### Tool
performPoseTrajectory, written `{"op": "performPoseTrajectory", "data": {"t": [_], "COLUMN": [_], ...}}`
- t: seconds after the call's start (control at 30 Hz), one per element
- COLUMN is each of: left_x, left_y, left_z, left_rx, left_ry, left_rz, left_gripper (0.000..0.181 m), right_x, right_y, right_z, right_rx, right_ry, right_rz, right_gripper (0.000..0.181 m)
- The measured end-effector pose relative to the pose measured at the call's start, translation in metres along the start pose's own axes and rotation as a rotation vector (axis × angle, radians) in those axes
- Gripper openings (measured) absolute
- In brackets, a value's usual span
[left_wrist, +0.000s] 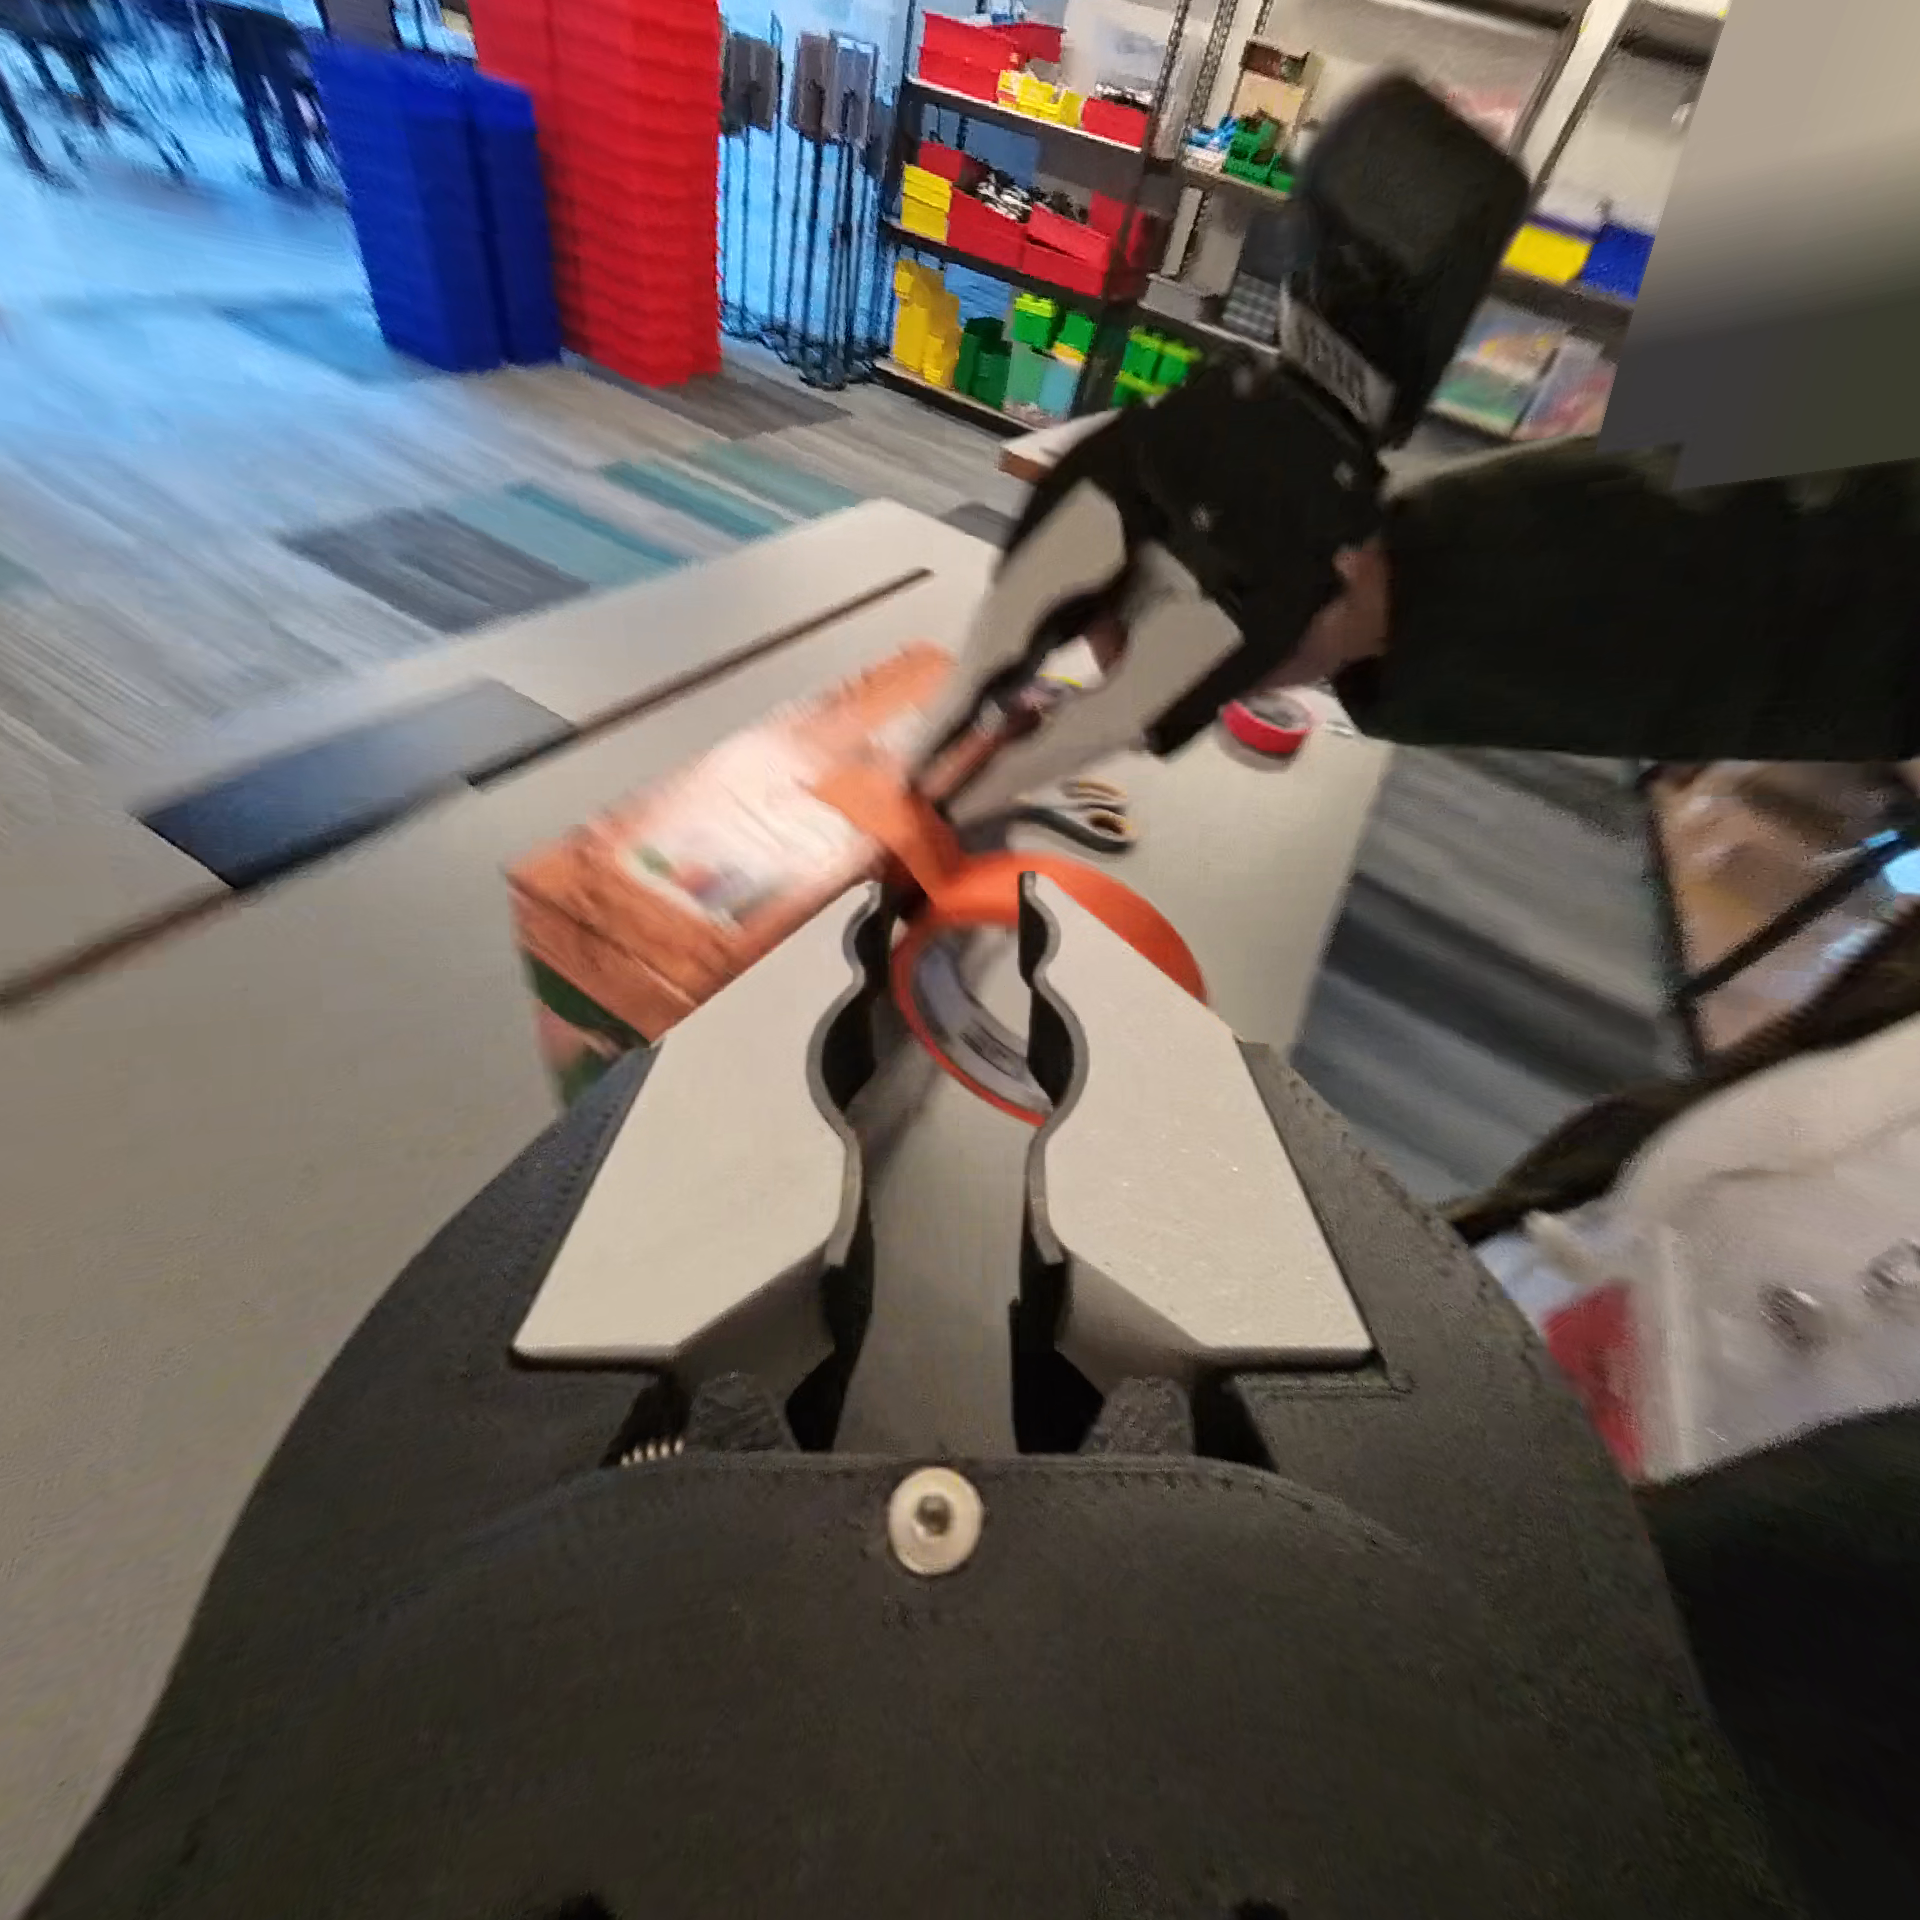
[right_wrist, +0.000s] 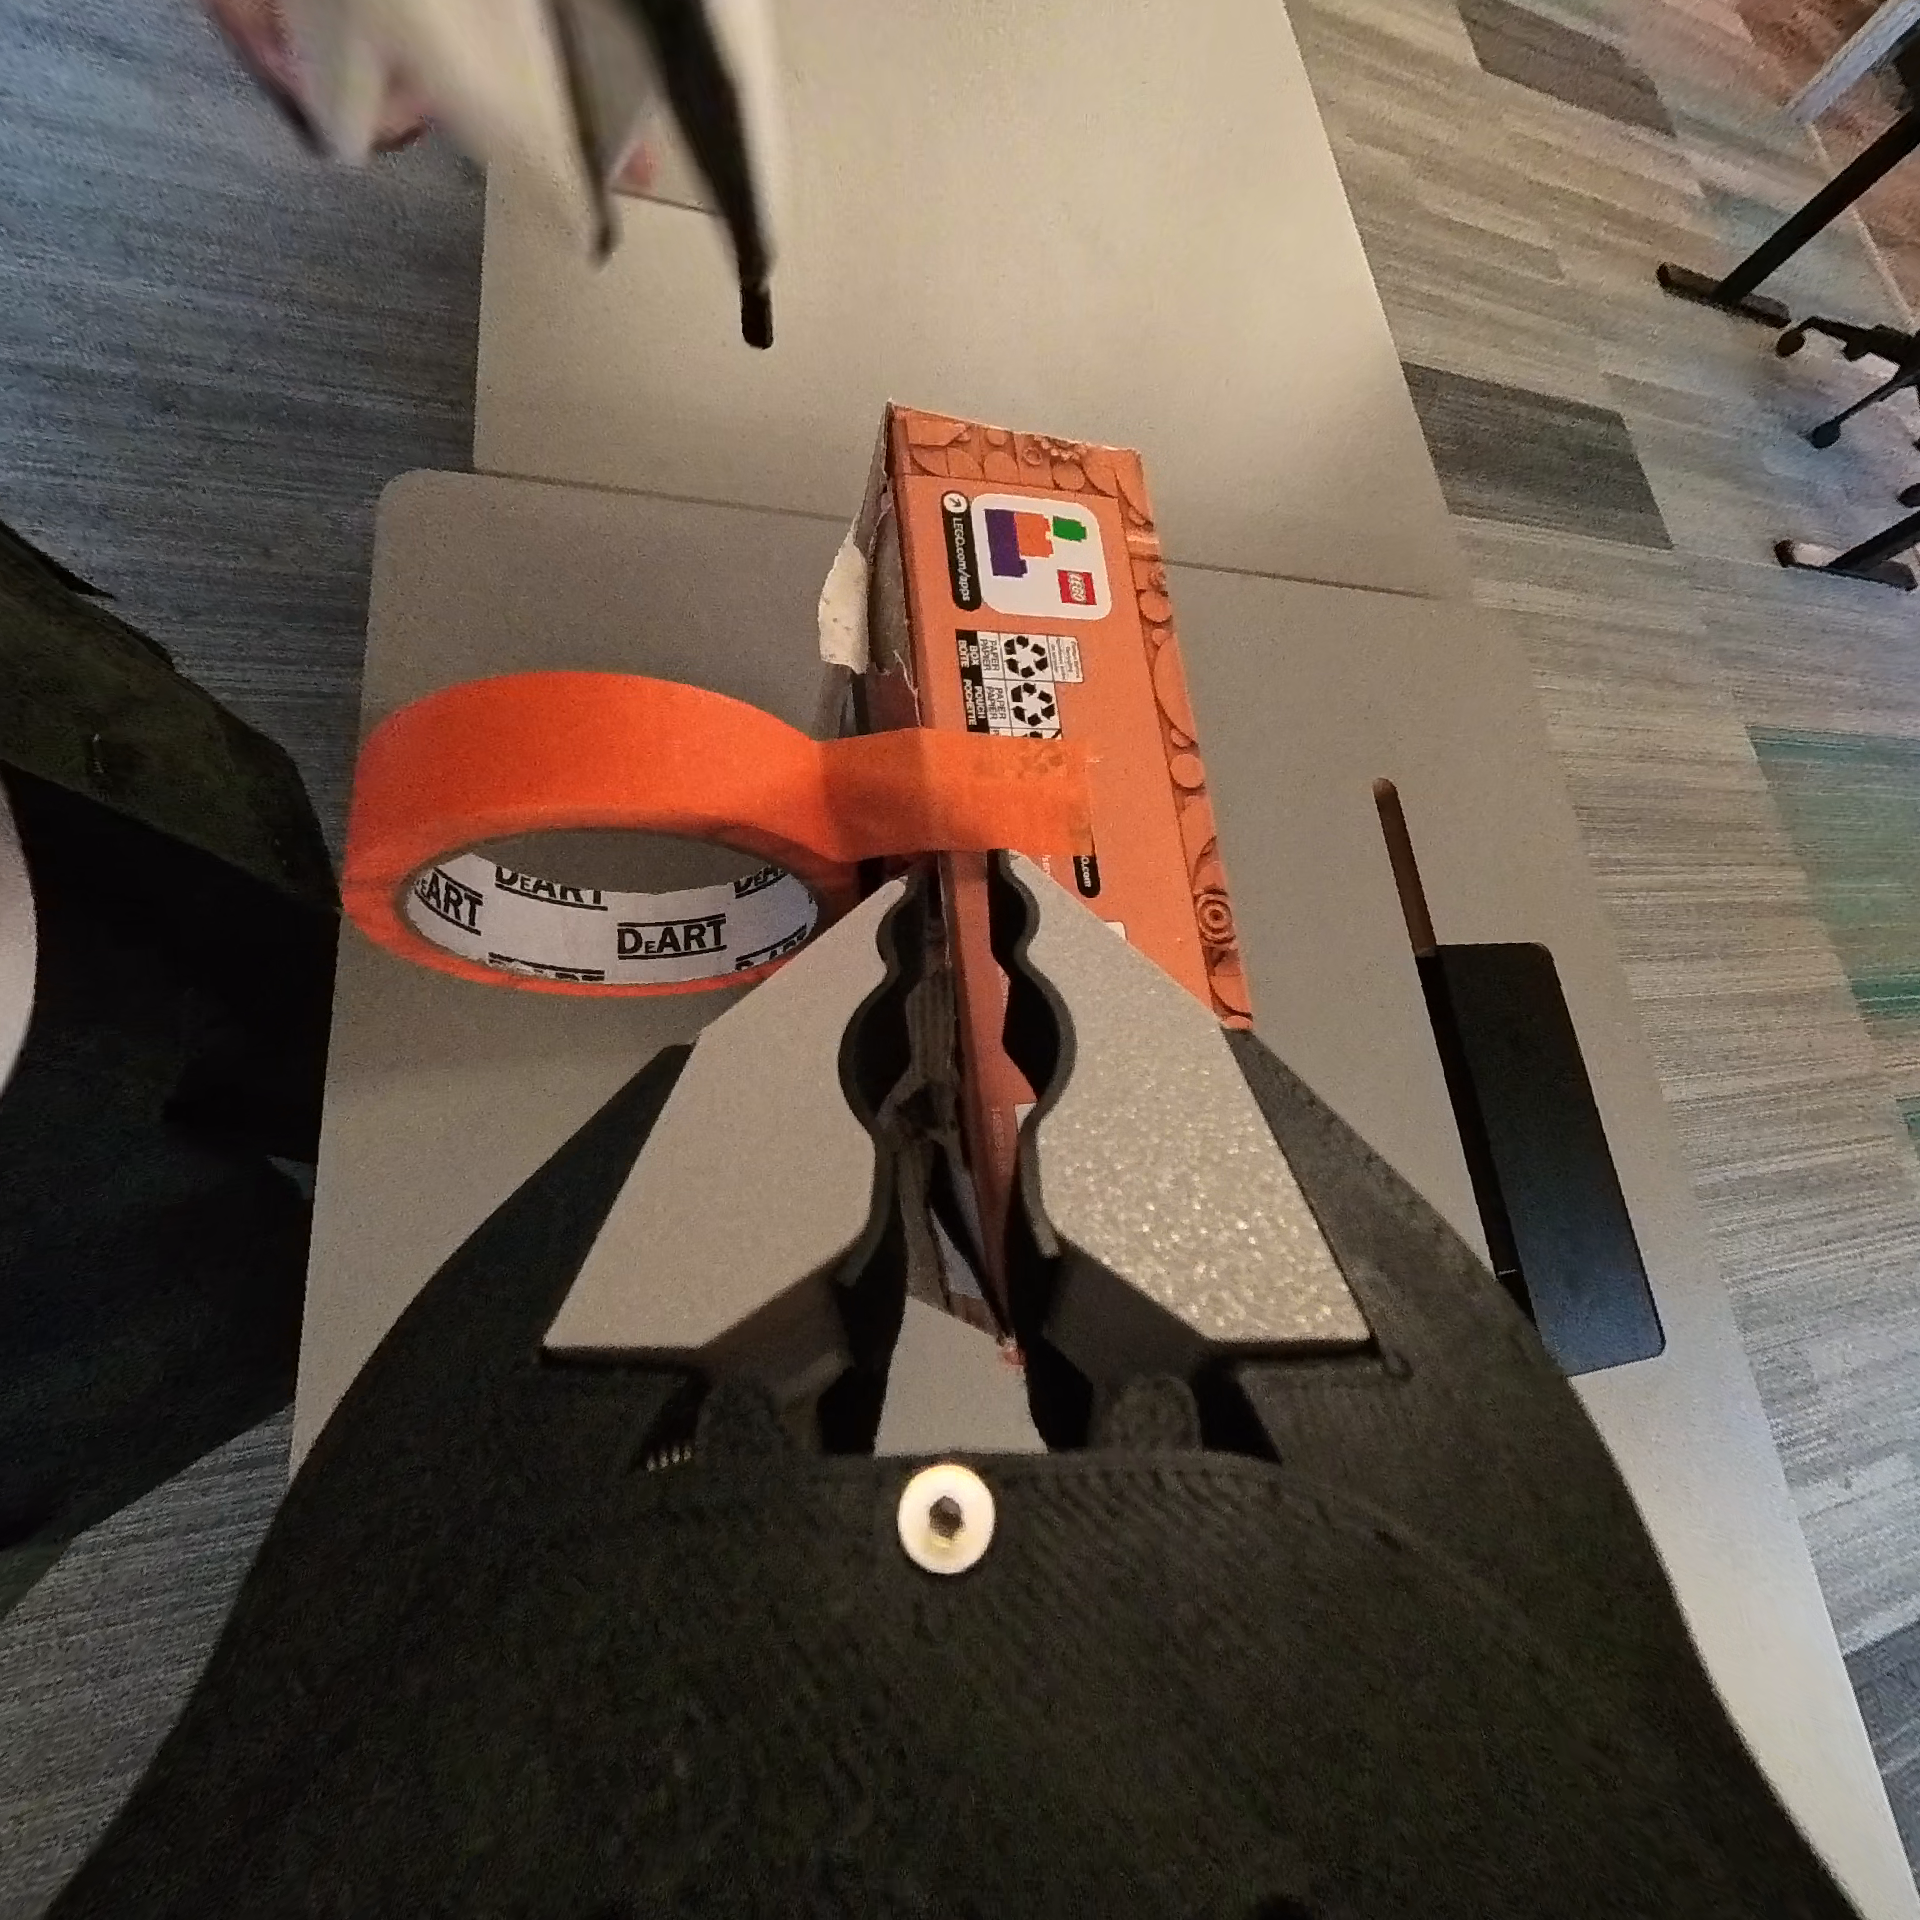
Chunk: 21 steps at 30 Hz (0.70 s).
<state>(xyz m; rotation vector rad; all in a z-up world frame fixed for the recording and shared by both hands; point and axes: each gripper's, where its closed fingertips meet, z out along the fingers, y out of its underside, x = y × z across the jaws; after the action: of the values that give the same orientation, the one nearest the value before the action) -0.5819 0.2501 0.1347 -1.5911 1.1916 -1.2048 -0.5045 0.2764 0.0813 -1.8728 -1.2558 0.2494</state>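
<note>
An orange cardboard box (right_wrist: 1127, 665) stands on the grey table (right_wrist: 582, 1143). My right gripper (right_wrist: 954, 873) is shut on the box's near edge. It also shows in the left wrist view (left_wrist: 951, 805), held by a dark-sleeved hand. An orange tape roll (right_wrist: 582, 758) sits beside the box on the left, and its loose strip (right_wrist: 956, 790) is stuck across the box face. My left gripper (left_wrist: 951, 894) is open and empty, pointing at the tape roll (left_wrist: 1132, 914) and the box (left_wrist: 707, 862). It is blurred at the top of the right wrist view (right_wrist: 675, 291), apart from the roll.
A red tape roll (left_wrist: 1262, 722) and a small orange-and-black tool (left_wrist: 1091, 810) lie farther along the table. A black panel (right_wrist: 1538, 1143) is set into the tabletop. The table's edge drops to carpet close by the tape roll. Shelves with coloured bins (left_wrist: 1018, 229) and stacked crates (left_wrist: 634, 177) stand behind.
</note>
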Motion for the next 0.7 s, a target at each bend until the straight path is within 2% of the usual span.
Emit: {"op": "performPoseTrajectory", "data": {"t": [0.1, 0.2, 0.27, 0.33, 0.4, 0.47, 0.53, 0.63, 0.7], "left_x": [0.02, 0.047, 0.049, 0.056, 0.063, 0.064, 0.065, 0.068, 0.065], "left_y": [0.055, 0.06, 0.064, 0.061, 0.052, 0.053, 0.056, 0.057, 0.058], "left_z": [0.013, 0.034, 0.05, 0.059, 0.061, 0.065, 0.067, 0.066, 0.065], "left_rx": [-0.008, 0.109, 0.117, 0.161, 0.217, 0.211, 0.196, 0.113, 0.095], "left_ry": [0.022, 0.131, 0.132, 0.21, 0.292, 0.311, 0.333, 0.452, 0.456], "left_rz": [-0.114, -0.126, -0.062, -0.092, -0.129, -0.121, -0.135, -0.416, -0.525], "left_gripper": [0.034, 0.041, 0.051, 0.045, 0.032, 0.017, 0.014, 0.008, 0.008], "right_x": [-0.002, 0.0, 0.0, -0.001, -0.001, 0.0, 0.0, 0.0, 0.0], "right_y": [0.0, 0.001, 0.0, -0.001, -0.001, -0.001, -0.001, -0.001, -0.001], "right_z": [0.0, -0.001, -0.003, -0.004, -0.004, -0.003, -0.003, -0.003, -0.003], "right_rx": [0.002, 0.002, 0.002, 0.004, 0.002, 0.002, 0.003, 0.004, 0.004], "right_ry": [0.002, 0.004, 0.006, 0.002, -0.003, -0.005, -0.003, -0.006, -0.005], "right_rz": [-0.001, 0.003, 0.002, 0.004, 0.01, 0.01, 0.007, 0.002, -0.001], "right_gripper": [0.013, 0.013, 0.013, 0.013, 0.013, 0.013, 0.013, 0.013, 0.013]}}
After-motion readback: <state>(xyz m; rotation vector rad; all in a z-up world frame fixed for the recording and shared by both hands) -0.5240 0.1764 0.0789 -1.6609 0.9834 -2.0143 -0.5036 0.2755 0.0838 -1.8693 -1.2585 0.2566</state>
